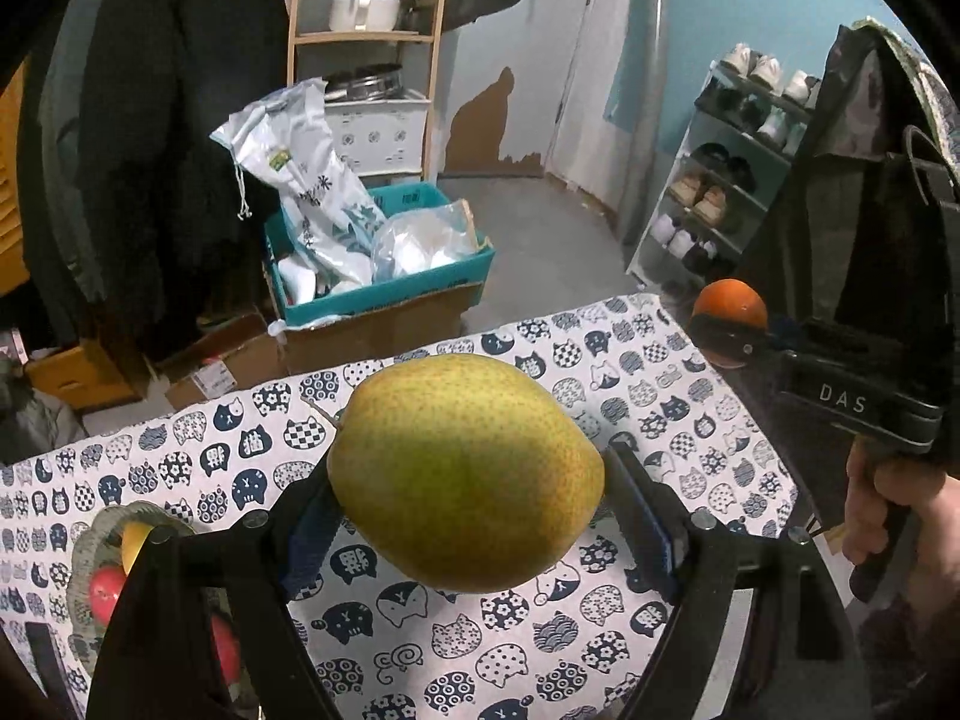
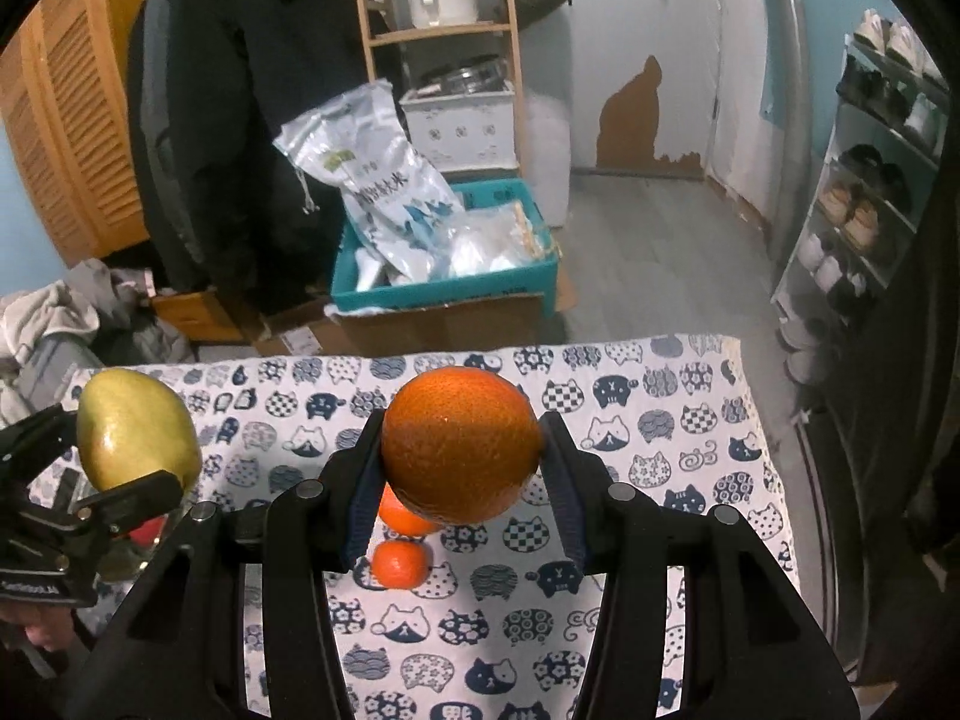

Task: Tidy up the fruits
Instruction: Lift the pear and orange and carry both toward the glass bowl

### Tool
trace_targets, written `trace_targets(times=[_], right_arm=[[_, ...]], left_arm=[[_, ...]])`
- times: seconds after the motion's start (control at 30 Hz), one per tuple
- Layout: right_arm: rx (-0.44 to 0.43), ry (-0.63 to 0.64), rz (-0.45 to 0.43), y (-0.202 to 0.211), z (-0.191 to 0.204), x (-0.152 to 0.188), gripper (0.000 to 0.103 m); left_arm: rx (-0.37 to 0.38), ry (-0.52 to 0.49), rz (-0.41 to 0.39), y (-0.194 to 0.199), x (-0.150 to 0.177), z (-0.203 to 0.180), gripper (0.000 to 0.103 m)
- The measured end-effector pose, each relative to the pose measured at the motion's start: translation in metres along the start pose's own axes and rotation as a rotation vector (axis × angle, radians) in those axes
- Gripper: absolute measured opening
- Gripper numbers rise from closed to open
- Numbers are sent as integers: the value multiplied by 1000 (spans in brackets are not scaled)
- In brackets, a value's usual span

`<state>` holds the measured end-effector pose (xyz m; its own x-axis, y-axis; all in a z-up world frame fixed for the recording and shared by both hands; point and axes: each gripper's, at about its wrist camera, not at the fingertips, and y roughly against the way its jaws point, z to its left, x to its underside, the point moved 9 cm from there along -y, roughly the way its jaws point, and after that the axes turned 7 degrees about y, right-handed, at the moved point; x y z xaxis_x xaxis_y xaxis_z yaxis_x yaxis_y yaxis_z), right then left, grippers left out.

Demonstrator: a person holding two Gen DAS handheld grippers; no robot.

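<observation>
Green-yellow and speckled, the pear [image 1: 465, 471] sits clamped between the fingers of the left gripper [image 1: 474, 498], held in the air above the cat-print tablecloth [image 1: 600, 648]. The right gripper [image 2: 462, 450] is closed just as firmly on a large orange [image 2: 461, 445], also lifted clear of the cloth. In the right wrist view the pear and the left gripper appear at the far left, well apart from the orange.

Down at the near left of the left wrist view, a woven basket [image 1: 81, 546] holds a red fruit [image 1: 107, 594] and something yellow [image 1: 137, 540], partly hidden by the gripper body, so some sorting looks done already. Beneath the held orange, two small mandarins [image 2: 401, 564] lie on the cloth, one just beyond the other; whether they touch is hard to tell.

My judgement: the task is somewhere in the middle. Both held fruits are yet to be placed, and the mandarins on the cloth may need gathering too. Where the oranges belong is not shown; no second container is visible
</observation>
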<state>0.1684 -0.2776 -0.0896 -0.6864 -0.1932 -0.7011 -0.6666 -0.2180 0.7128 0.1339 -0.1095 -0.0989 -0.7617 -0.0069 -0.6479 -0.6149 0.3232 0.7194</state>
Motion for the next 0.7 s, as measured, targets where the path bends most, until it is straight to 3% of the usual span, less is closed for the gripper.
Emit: trace_targets(times=[0.33, 0.7], right_arm=[[-23, 26, -54, 25, 17, -15, 49], [-68, 70, -49, 22, 52, -21, 49]], left_arm=[[-6, 2, -60, 30, -9, 1, 84], [-36, 27, -87, 54, -4, 25, 84]])
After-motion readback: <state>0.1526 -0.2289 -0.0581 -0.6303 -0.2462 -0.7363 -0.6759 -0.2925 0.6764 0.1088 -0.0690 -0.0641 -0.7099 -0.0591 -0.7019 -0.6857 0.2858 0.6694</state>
